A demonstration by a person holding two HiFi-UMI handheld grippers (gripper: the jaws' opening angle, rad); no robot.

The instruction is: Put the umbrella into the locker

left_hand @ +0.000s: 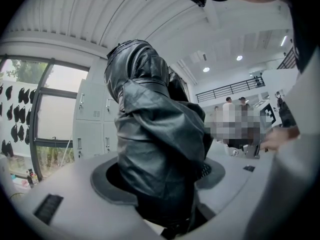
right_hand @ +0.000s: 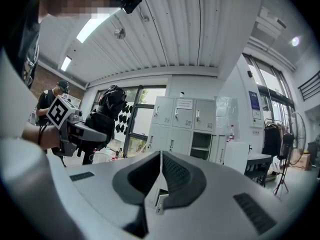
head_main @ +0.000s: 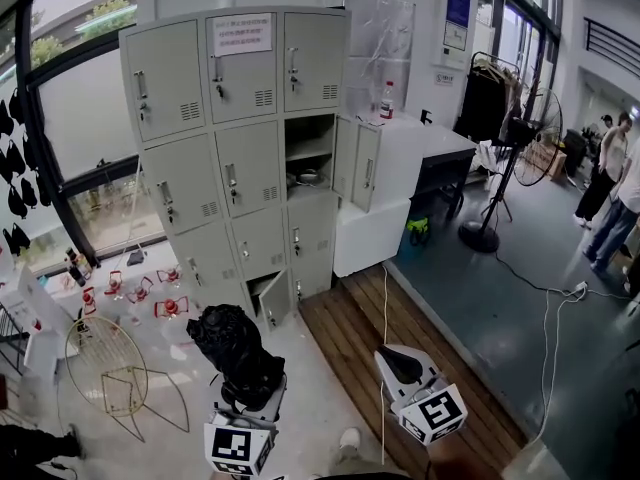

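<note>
Your left hand-held gripper (head_main: pixel 248 396) is clamped on the folded black umbrella (head_main: pixel 236 351). In the left gripper view its jaws stand wide with the bundled fabric (left_hand: pixel 157 149) filling the gap between them, and the umbrella rises upright out of the grip. Your right hand-held gripper (head_main: pixel 399 364) is beside it and apart from it. Its jaws are pressed together with nothing between them, as the right gripper view (right_hand: pixel 160 170) shows, and it points toward the locker.

The umbrella is in the air above the pale floor (head_main: pixel 320 398), well short of the locker (head_main: pixel 185 183). The locker is a grey block three columns wide. In its right-hand column the second compartment from the top (head_main: pixel 309 140) stands open, with its door (head_main: pixel 356 163) swung out to the right. A small bottom door (head_main: pixel 270 299) is also ajar.

A strip of wooden flooring (head_main: pixel 350 333) starts at the locker's right front corner. A white bench (head_main: pixel 415 146) beside the locker carries a bottle (head_main: pixel 387 99) near its back edge. A standing fan (head_main: pixel 531 152) is farther right.
</note>
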